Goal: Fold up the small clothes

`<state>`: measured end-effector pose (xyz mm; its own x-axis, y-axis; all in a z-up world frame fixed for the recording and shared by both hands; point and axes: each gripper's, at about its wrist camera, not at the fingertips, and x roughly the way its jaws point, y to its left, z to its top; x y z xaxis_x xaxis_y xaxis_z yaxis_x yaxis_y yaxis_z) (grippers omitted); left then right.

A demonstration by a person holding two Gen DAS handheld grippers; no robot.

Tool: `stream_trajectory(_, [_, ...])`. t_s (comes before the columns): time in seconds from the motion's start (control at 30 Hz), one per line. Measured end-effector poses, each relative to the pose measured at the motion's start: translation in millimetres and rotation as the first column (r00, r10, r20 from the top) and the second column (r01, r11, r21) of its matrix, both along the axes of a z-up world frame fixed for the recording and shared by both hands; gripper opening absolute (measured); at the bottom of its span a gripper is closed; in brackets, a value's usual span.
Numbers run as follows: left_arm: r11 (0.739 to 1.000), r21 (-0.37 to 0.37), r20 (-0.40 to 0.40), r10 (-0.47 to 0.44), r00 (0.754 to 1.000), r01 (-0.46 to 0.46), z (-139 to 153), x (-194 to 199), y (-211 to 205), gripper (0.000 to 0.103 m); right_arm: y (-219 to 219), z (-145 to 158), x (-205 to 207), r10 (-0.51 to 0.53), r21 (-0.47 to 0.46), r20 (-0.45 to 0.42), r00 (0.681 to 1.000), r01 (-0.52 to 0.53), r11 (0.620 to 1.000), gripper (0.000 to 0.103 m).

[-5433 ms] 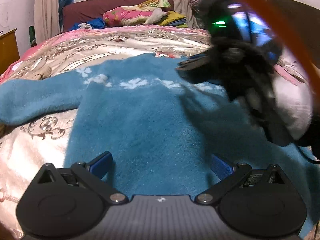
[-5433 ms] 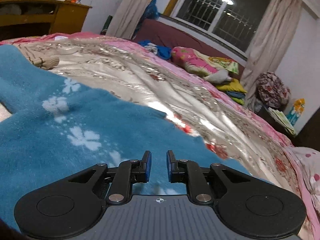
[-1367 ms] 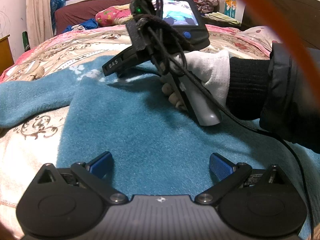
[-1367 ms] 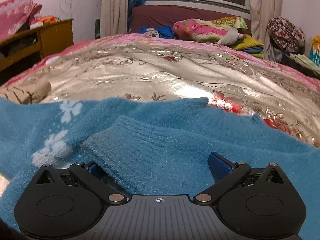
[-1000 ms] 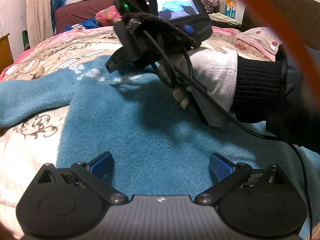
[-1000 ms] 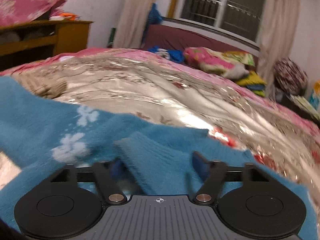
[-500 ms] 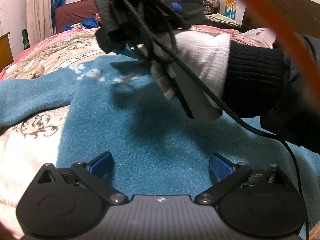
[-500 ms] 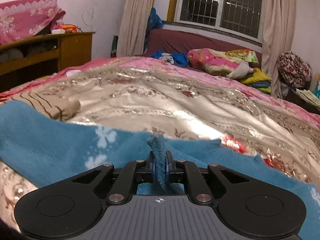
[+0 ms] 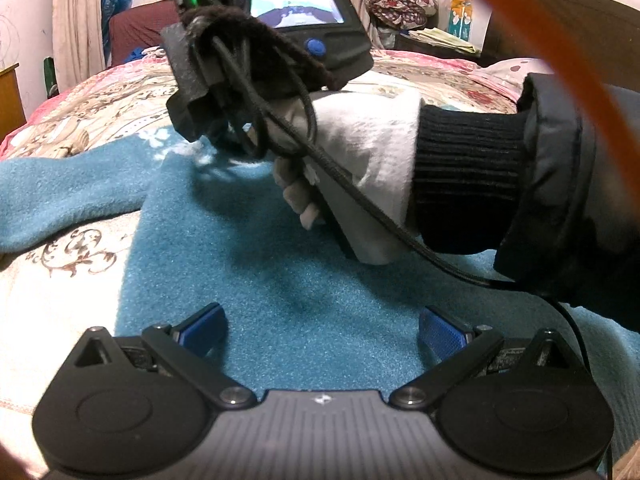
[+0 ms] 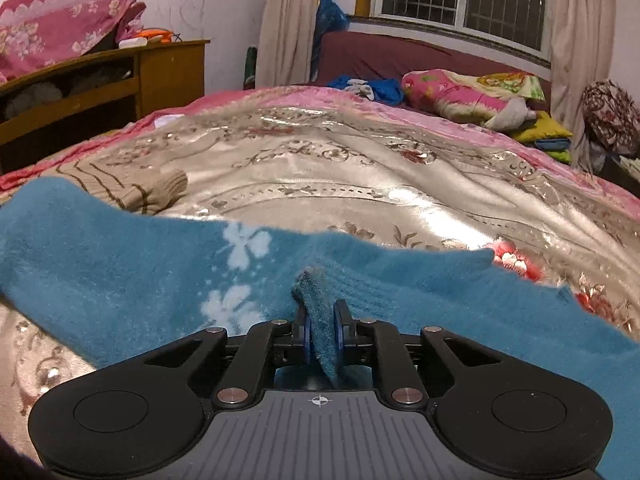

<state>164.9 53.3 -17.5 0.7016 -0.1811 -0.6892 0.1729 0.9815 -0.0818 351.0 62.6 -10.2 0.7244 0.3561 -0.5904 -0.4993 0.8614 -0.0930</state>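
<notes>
A fuzzy teal sweater (image 10: 120, 272) with white flowers is spread flat across the bedspread (image 10: 360, 184), one sleeve stretched sideways; its cuff is pinched upright in the right gripper (image 10: 320, 330), whose jaws are easing apart a bit, while the left gripper (image 9: 320, 330) is left wide open.

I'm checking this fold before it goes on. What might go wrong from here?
The right gripper pinches only a narrow edge of the blue sweater while its jaws are opening, so the fabric may slip out. The left gripper is open over the sweater, holding nothing down, so a pull may drag the whole garment.
</notes>
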Motion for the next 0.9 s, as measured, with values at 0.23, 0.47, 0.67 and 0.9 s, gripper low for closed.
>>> stream_trajectory(0.23, [1.000, -0.018, 0.028, 0.012, 1.000, -0.012, 7, -6, 5, 0.103, -26, 27, -14, 0.049, 0.085, -0.017, 0.999, -0.047, 0.995, 0.020])
stream_trajectory(0.47, [0.999, -0.027, 0.057, 0.048, 0.997, -0.047, 13, -11, 16, 0.103, -35, 18, -9, 0.068, 0.079, -0.123, 0.990, -0.058, 0.995, 0.020])
stream_trajectory(0.67, [0.996, -0.032, 0.062, 0.085, 0.994, -0.083, 13, -8, 34, 0.103, -36, 21, -20, 0.122, 0.080, -0.154, 0.980, -0.111, 0.991, 0.022])
stream_trajectory(0.9, [0.979, -0.021, 0.141, 0.203, 0.969, -0.203, 34, -16, 71, 0.103, -66, 34, -30, 0.066, 0.133, -0.144, 0.987, -0.047, 0.990, 0.022])
